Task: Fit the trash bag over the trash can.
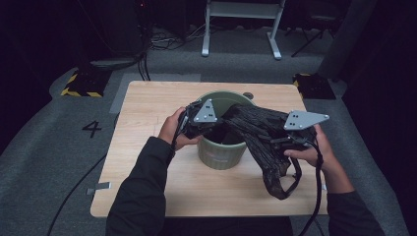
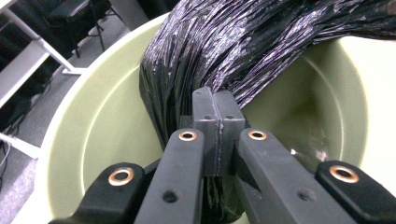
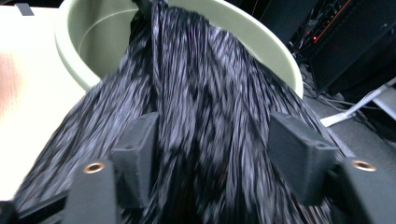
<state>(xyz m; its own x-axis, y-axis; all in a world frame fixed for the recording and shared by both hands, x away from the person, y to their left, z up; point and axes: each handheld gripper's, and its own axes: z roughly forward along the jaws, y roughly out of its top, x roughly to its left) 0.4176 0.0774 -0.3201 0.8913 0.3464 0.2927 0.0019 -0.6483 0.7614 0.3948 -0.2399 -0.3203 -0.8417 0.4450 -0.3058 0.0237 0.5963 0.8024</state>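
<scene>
— Black jaws of the left gripper [image 2: 218, 135] are pinching the black bag [image 2: 224, 51] inside the green bin [image 2: 98, 121].
— Right gripper [image 3: 215, 154] is standing spread; unsupported, the bag may be slipping off the rim.

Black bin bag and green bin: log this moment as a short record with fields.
surface: wooden table
bin: green bin, upright, mid-table
bag: black bin bag, bunched, one end inside the bin, the rest draped over the rim toward the right
left gripper: shut on the bag, at the bin's mouth
right gripper: fingers apart, bag between them, not pinched
lining: not yet spread over the rim
</scene>
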